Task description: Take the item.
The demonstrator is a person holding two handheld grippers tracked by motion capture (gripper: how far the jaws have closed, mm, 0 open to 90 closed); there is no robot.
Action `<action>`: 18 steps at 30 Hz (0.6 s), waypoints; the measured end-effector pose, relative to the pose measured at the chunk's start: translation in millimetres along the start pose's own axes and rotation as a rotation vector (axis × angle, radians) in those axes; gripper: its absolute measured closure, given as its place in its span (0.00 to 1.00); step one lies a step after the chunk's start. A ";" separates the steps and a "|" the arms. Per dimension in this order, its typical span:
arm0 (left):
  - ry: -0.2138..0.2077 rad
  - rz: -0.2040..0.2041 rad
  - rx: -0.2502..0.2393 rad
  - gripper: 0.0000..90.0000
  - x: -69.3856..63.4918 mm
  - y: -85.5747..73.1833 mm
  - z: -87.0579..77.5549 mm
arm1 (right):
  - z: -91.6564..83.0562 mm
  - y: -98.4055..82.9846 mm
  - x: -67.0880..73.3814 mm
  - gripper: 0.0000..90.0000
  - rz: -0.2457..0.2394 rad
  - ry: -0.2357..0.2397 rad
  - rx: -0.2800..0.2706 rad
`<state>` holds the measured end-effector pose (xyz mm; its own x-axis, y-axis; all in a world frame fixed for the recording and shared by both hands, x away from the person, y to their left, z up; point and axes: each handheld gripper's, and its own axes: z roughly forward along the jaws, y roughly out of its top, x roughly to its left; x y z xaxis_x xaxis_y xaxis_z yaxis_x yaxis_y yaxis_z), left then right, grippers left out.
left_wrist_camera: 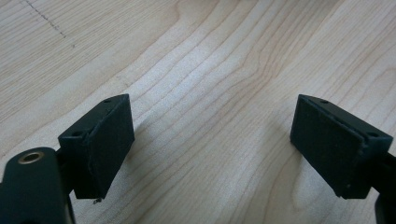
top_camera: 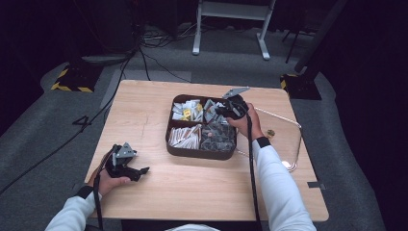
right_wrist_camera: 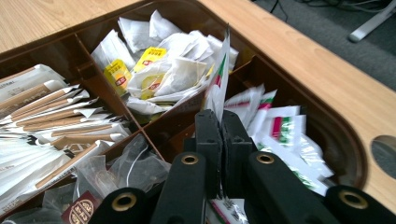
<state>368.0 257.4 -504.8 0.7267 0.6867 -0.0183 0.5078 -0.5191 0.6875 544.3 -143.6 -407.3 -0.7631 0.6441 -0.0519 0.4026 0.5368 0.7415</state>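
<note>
Two grippers show. Right gripper (right_wrist_camera: 223, 126) pinches a white packet (right_wrist_camera: 218, 88) above the tray (right_wrist_camera: 348, 154). Left gripper (left_wrist_camera: 212, 149) gapes wide over bare tabletop (left_wrist_camera: 210, 70).

Tabletop surroundings, seen from above

A white cable (top_camera: 284, 122) loops across the tabletop (top_camera: 144, 110) toward three o'clock, beside a small brass-coloured piece (top_camera: 271, 133); on the grey floor a white metal frame (top_camera: 231, 24) stands at twelve, yellow-black striped bases (top_camera: 72, 79) at ten and two.

A tray (top_camera: 202, 150) sat mid-table (top_camera: 144, 120); the right gripper (right_wrist_camera: 222, 122) held a packet (right_wrist_camera: 218, 88) above its far-right compartment.
</note>
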 end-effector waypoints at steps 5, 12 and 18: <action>-0.001 -0.001 0.000 0.15 -0.1 0.0 0.0 | -11.2 -0.4 -1.7 0.99 0.000 -0.002 -0.027; 0.000 -0.001 0.000 0.15 -0.1 0.0 0.0 | -31.4 -2.6 -4.3 0.99 0.007 0.002 -0.067; 0.000 0.000 0.000 0.15 0.0 0.0 0.0 | -52.1 -4.9 -1.1 0.99 -0.011 0.023 -0.104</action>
<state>368.0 257.4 -504.8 0.7267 0.6867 -0.0179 0.5076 -0.5193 0.6876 516.8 -175.4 -376.1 -0.7791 0.6251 -0.0463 0.3404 0.4839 0.8062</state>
